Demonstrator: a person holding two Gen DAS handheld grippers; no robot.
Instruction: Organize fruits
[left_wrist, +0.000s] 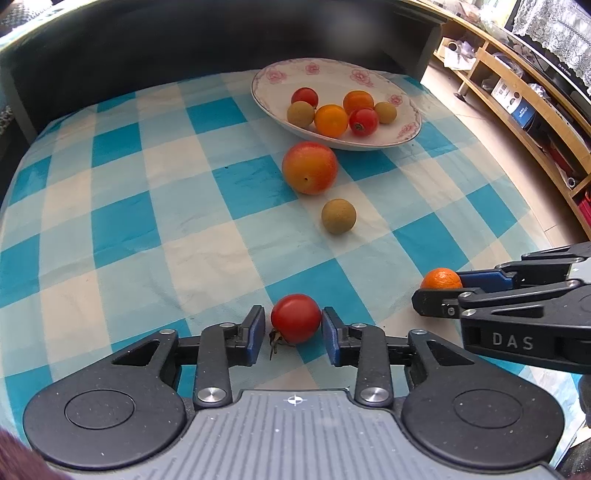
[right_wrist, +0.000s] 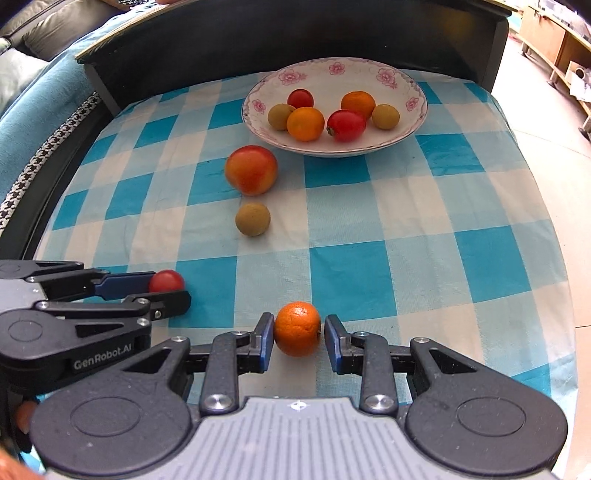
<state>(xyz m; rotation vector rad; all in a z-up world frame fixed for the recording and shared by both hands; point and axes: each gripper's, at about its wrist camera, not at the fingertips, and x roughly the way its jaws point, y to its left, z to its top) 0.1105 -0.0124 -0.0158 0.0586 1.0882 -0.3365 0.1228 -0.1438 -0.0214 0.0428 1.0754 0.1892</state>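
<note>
A white flowered bowl (left_wrist: 369, 146) (right_wrist: 413, 129) at the far side holds several small fruits. On the checked cloth lie a large red-orange fruit (left_wrist: 309, 167) (right_wrist: 251, 169) and a tan longan (left_wrist: 338, 216) (right_wrist: 252, 219). My left gripper (left_wrist: 293, 325) (right_wrist: 168, 291) is open around a red cherry tomato (left_wrist: 295, 317) (right_wrist: 166, 280) on the cloth, with small gaps to both pads. My right gripper (right_wrist: 299, 334) (left_wrist: 439, 291) is open around a small orange (right_wrist: 297, 328) (left_wrist: 441, 278); its left pad is near or touching it, and a gap shows on the right.
A dark raised board (left_wrist: 221, 40) (right_wrist: 295, 40) stands behind the table. Wooden shelves (left_wrist: 517, 110) with boxes run along the right. A teal sofa (right_wrist: 33, 96) lies to the left. The table's right edge (right_wrist: 546, 184) drops to the floor.
</note>
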